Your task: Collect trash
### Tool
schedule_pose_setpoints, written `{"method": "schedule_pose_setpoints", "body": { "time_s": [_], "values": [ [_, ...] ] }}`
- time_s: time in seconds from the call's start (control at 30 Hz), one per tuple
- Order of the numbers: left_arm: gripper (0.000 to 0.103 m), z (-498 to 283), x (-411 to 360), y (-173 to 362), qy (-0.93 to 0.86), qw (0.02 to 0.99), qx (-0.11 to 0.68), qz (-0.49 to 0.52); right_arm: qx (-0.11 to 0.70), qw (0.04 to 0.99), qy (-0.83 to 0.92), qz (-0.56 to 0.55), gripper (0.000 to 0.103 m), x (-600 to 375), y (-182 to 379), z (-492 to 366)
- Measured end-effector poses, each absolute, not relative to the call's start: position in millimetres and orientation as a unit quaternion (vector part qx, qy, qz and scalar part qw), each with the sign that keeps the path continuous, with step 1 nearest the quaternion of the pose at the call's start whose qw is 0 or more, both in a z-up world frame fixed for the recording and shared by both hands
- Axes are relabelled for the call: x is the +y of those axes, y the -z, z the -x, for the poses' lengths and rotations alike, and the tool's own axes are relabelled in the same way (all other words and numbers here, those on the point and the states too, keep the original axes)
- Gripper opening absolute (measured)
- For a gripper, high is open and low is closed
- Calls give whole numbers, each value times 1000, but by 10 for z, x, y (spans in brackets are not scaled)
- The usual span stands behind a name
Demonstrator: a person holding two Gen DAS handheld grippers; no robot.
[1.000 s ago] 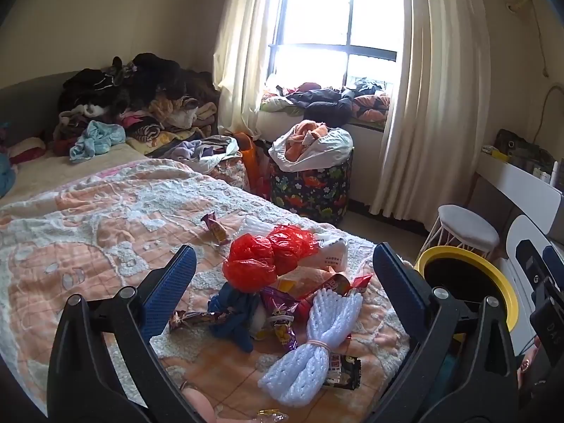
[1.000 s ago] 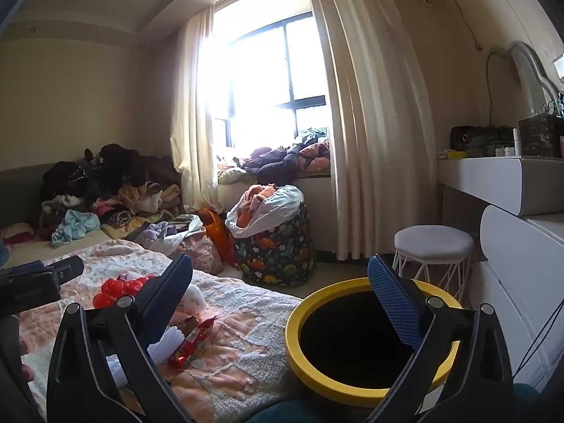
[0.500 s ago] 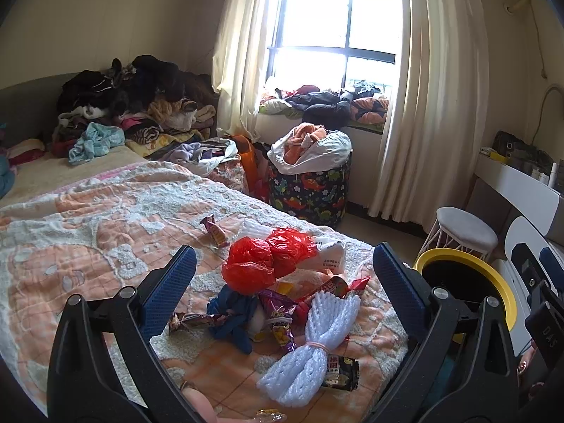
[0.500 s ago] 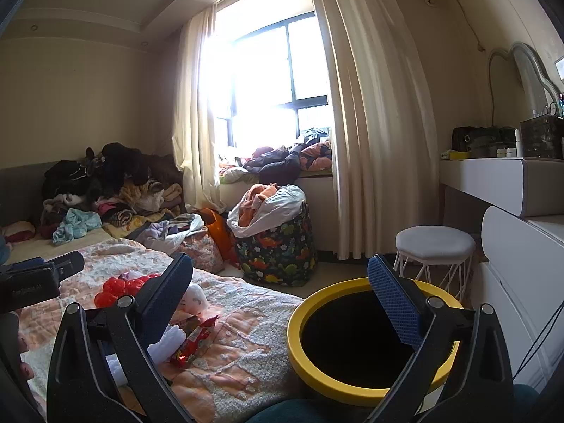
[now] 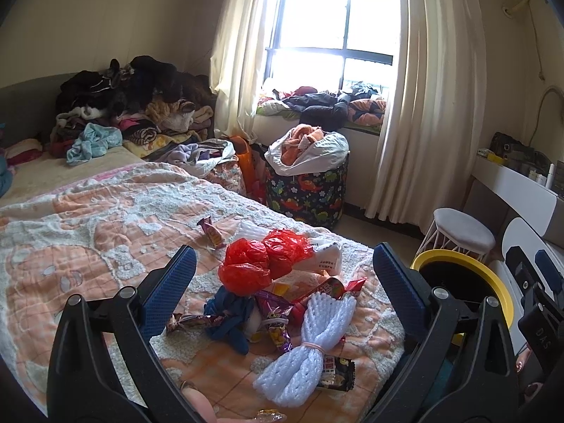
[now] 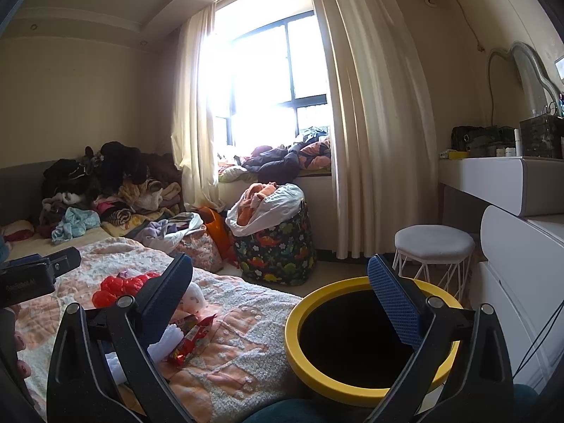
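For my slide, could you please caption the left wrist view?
Open left gripper above trash pile on bed.

Left tool (image 5: 282,275): black plastic frame with two angled arms, each tipped with a blue textured pad; silver round screws are seen at the arm joints. Right tool (image 6: 282,285): the same black frame, blue ribbed pads, silver screws. White lettering is printed on its body.

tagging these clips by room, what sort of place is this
A lived-in bedroom: a bed with a peach quilt strewn with snack wrappers, heaped clothes at its head, and a dressing table with mirror beside the curtained window.
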State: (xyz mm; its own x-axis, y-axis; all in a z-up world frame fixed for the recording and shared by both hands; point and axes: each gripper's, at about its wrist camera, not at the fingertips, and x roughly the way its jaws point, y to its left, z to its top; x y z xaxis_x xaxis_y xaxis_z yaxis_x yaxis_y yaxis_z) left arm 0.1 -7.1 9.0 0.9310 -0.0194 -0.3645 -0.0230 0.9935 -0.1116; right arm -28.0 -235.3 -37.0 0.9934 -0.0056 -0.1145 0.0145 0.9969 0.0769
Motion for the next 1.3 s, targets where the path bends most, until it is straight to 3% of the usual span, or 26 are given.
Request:
{"method": "schedule_pose_setpoints", "body": {
  "time_s": [1.3],
  "values": [
    [92, -83, 315, 15, -27, 976, 197, 84, 99, 992, -71, -30, 97, -2046, 418, 150]
  ]
}}
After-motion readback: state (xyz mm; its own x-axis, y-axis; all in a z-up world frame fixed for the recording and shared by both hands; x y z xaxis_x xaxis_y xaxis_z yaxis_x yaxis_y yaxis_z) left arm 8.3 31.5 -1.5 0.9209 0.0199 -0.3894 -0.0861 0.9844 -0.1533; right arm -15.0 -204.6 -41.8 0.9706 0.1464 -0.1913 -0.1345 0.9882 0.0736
